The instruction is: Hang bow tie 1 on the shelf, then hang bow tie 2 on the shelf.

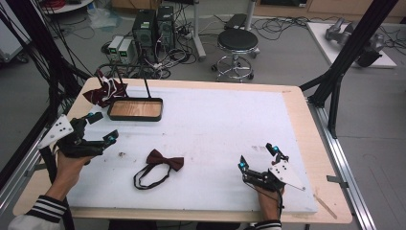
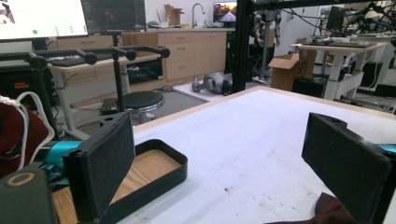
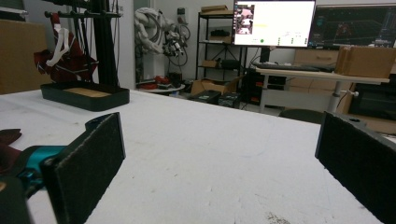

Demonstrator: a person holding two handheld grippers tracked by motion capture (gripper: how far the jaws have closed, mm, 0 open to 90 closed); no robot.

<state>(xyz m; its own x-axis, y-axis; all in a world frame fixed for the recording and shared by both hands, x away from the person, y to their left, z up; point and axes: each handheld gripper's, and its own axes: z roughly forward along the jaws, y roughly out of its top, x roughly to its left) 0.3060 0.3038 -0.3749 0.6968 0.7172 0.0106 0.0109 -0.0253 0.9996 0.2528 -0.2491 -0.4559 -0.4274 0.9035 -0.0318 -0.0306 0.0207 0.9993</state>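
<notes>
The bow tie [image 1: 164,160] lies near the surface's [image 1: 225,129] front edge, long axis running left-right, between both released tools; the left tool [image 1: 102,125] is nearer than the right tool [image 1: 257,156].

Each black claw [image 1: 95,129] has teal tips and a grey three-cornered plate; the sleeves [image 1: 45,209] are white with dark stripes.

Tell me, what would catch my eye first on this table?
Probably the dark red bow tie with its looped black strap, lying alone on the white mat near the front. Either side of it a hand holds a gripper with jaws open: the left gripper near the table's left edge, the right gripper at the front right. At the back left sits a black tray with a wooden floor, more dark red cloth heaped beside it.
</notes>
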